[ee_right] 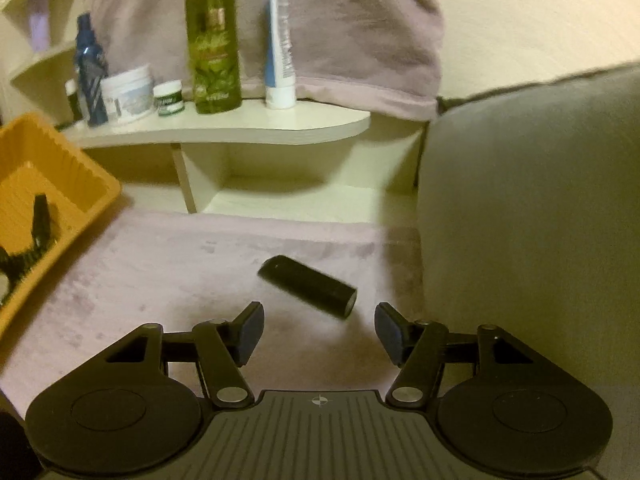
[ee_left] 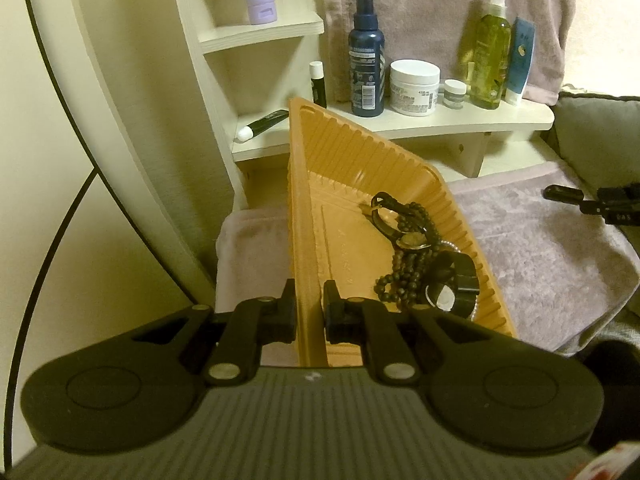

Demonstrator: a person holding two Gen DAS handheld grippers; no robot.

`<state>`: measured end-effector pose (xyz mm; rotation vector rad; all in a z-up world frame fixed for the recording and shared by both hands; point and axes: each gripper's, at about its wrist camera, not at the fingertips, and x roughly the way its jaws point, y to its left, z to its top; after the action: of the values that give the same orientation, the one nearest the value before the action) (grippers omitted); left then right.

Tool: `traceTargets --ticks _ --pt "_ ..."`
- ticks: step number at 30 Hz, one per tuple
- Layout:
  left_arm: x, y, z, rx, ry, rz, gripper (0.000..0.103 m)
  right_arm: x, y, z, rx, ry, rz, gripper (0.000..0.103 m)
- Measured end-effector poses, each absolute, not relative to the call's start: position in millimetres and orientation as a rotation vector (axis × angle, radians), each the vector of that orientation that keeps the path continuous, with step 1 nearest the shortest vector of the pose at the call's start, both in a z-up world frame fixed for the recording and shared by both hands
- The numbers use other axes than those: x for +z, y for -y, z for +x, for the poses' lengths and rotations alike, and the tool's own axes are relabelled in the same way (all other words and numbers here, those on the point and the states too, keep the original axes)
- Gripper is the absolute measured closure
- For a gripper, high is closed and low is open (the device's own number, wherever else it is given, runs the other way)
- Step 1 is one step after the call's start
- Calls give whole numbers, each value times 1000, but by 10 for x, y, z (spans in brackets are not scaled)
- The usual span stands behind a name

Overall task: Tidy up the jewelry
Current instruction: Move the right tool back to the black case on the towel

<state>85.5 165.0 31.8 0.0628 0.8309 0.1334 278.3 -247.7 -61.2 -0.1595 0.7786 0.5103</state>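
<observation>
My left gripper (ee_left: 309, 312) is shut on the near wall of an orange ribbed tray (ee_left: 304, 208) and holds it tilted. In the tray lie a dark bead necklace (ee_left: 404, 272), a watch (ee_left: 408, 240) and black bracelets (ee_left: 456, 280), heaped at its lower right side. The tray also shows at the left of the right wrist view (ee_right: 60, 168). My right gripper (ee_right: 319, 332) is open and empty above the pink towel (ee_right: 180, 264). A black cylinder-shaped case (ee_right: 308, 286) lies on the towel just beyond its fingertips. The right gripper shows at the right edge of the left wrist view (ee_left: 568, 196).
A cream shelf unit (ee_right: 240, 124) stands behind with a dark blue bottle (ee_left: 366, 56), a white jar (ee_left: 414, 86), a small jar (ee_left: 455, 94), a green bottle (ee_right: 214, 40) and a blue-white tube (ee_right: 280, 40). A grey cushion (ee_right: 540, 200) is at right. A round mirror edge (ee_left: 60, 80) is at left.
</observation>
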Motion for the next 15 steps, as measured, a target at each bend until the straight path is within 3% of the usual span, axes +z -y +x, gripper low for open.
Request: traceTargets --ticks 12,15 --pt "315 -1640 872 139 -837 64 92 -840 2214 3134 650 -789 -399 43" --pt "314 -1642 871 138 -837 65 92 -833 2208 3173 662 -810 -384 57"
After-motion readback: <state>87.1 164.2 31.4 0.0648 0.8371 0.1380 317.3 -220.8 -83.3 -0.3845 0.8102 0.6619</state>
